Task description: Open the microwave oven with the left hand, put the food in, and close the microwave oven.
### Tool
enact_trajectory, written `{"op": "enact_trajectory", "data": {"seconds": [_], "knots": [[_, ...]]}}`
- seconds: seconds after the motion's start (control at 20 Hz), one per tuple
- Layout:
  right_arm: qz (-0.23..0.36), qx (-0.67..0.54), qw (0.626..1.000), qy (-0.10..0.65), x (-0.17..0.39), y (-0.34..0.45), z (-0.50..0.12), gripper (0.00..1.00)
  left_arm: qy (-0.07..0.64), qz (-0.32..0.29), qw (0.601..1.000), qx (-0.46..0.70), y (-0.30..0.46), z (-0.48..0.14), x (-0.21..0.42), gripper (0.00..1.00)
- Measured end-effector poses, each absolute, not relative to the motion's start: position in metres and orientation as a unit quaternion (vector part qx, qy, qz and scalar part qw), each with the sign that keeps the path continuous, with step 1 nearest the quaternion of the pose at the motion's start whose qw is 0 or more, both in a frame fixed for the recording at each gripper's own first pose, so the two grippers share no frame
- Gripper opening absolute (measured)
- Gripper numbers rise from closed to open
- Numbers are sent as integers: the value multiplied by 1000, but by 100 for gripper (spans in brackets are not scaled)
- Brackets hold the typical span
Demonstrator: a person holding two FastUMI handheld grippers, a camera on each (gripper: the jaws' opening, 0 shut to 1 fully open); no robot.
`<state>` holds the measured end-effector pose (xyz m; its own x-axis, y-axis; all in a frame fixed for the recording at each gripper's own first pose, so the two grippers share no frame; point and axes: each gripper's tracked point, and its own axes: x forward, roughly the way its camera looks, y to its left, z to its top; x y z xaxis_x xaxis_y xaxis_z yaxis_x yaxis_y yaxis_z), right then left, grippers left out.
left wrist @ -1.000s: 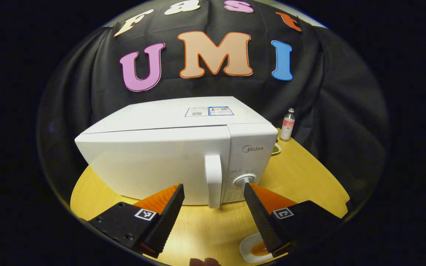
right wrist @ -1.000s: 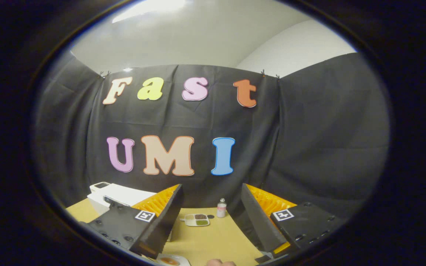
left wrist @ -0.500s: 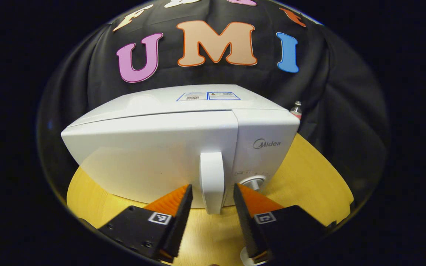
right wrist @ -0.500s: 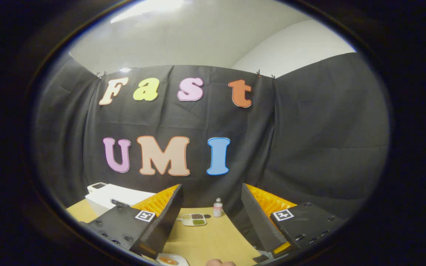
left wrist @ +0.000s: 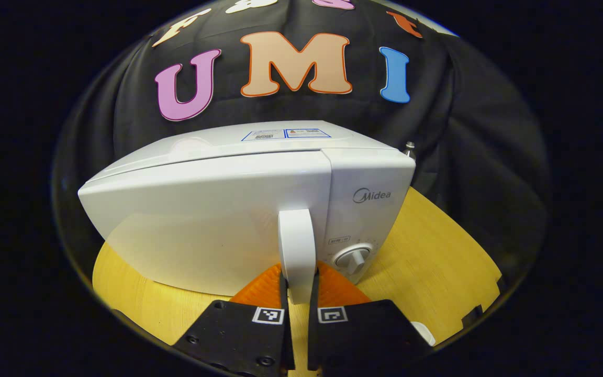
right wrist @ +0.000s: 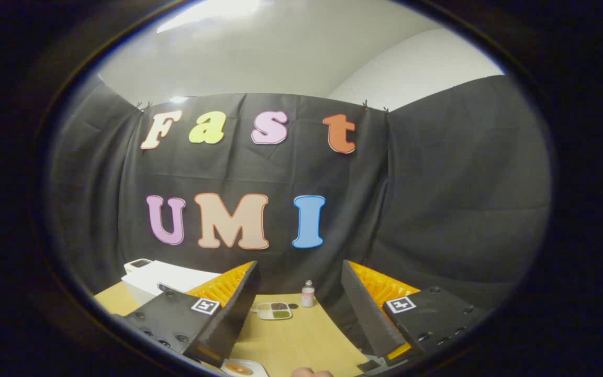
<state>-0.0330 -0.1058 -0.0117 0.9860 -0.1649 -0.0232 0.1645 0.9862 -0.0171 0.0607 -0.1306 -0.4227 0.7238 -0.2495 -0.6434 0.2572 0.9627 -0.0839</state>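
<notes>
In the left gripper view, the left gripper [left wrist: 298,293] has its fingers clamped on the lower end of the door handle [left wrist: 296,251] of the white microwave [left wrist: 218,209], which sits shut on the desk [left wrist: 437,262]. The grip is low; a skewed pull could slip it off.

In the right gripper view, the right gripper [right wrist: 299,309] hangs with fingers apart, holding nothing. The plate of food [right wrist: 241,369] lies at 6 o'clock, a small bottle [right wrist: 308,294] at 12.
</notes>
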Motion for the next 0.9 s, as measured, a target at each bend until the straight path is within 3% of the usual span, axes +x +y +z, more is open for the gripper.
{"op": "enact_trajectory", "data": {"seconds": [0.2, 0.4, 0.9], "knots": [[-70, -10, 997, 16, -32, -97, -16, 96, 357, -144, 923, -13, -129, -425, 44, 5], [-51, -3, 999, 14, -26, -80, -18, 97, 323, -164, 932, -8, -109, -410, -6, 4], [31, -12, 999, 34, -9, 3, -53, 99, 304, -158, 939, -12, -6, -386, -116, 4]]}}
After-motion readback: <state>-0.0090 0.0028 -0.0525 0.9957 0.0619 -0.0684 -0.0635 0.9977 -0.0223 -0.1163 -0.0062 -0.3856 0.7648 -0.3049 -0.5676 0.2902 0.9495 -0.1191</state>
